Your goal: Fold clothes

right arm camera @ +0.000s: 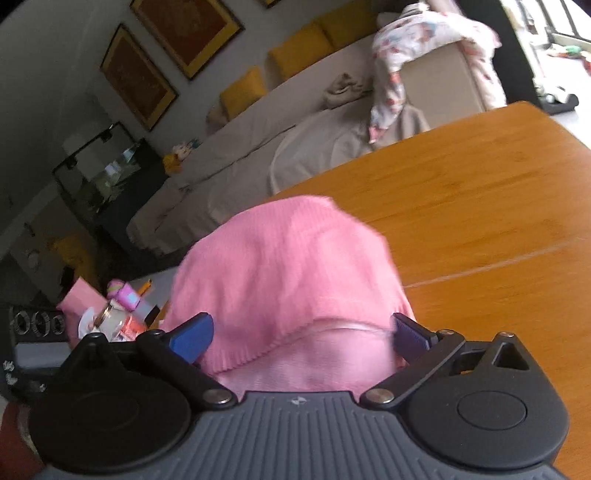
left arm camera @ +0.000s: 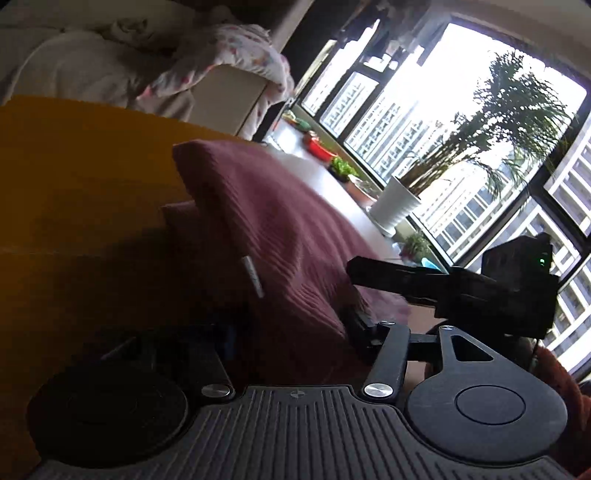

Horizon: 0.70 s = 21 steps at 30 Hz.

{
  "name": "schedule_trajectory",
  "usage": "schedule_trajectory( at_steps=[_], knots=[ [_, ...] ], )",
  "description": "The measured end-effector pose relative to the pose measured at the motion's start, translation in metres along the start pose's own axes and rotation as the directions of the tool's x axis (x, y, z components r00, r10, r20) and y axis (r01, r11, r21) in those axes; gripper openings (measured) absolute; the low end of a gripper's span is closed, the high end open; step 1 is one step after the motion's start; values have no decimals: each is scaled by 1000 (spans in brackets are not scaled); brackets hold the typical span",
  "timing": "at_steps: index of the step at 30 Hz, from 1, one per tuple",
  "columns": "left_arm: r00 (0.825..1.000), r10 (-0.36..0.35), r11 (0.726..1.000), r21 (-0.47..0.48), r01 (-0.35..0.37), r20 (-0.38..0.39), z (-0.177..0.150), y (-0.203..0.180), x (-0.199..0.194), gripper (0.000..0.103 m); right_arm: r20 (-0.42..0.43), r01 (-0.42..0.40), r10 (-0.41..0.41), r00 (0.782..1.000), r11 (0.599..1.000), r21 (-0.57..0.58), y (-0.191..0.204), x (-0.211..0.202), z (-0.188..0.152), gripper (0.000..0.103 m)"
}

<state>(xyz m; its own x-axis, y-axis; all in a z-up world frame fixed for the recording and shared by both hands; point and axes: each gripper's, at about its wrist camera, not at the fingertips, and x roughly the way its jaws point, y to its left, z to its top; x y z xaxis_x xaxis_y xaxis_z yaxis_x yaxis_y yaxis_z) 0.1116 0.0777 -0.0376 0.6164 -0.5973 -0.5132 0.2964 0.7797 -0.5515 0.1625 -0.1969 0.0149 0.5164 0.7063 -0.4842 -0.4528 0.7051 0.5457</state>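
A folded pink knit garment [left arm camera: 277, 229] lies on the wooden table [left arm camera: 74, 184], looking dark maroon against the window light, with a white label [left arm camera: 253, 277] at its fold. My left gripper [left arm camera: 293, 332] has both fingers pressed into the garment's near end, which rises as a ridge between them. At the right of this view a black finger [left arm camera: 369, 271] of the other gripper reaches over the garment's edge. In the right wrist view the garment [right arm camera: 288, 266] bulges between the wide-apart fingers of my right gripper [right arm camera: 301, 332]. Its blue pads [right arm camera: 192, 336] show bare faces, and the table [right arm camera: 480, 203] stretches beyond.
A beige sofa [right arm camera: 295, 122] with yellow cushions [right arm camera: 299, 55] and a floral cloth [right arm camera: 424, 33] draped over its arm stands behind the table. A potted palm [left arm camera: 395, 206] and small plants line the window sill. Bottles and small items [right arm camera: 122, 306] crowd the left.
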Motion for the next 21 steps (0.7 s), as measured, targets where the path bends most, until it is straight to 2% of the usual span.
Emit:
schedule_trajectory(
  at_steps=[5, 9, 13, 17, 21],
  knots=[
    [996, 67, 997, -41, -65, 55, 12, 38, -21, 62, -35, -9, 6, 999, 996, -85, 32, 57, 13, 102],
    [985, 136, 987, -99, -126, 105, 39, 82, -32, 65, -42, -22, 18, 999, 995, -101, 49, 105, 33, 102],
    [973, 184, 980, -104, -170, 141, 60, 110, -38, 66, -47, -24, 18, 999, 991, -131, 64, 146, 48, 103],
    [968, 193, 979, -98, -180, 158, 74, 128, -40, 66, -51, -30, 22, 998, 989, -148, 73, 173, 60, 103],
    [970, 178, 981, -101, -163, 164, 78, 136, -42, 66, -54, -40, 32, 998, 988, -149, 74, 182, 64, 103]
  ],
)
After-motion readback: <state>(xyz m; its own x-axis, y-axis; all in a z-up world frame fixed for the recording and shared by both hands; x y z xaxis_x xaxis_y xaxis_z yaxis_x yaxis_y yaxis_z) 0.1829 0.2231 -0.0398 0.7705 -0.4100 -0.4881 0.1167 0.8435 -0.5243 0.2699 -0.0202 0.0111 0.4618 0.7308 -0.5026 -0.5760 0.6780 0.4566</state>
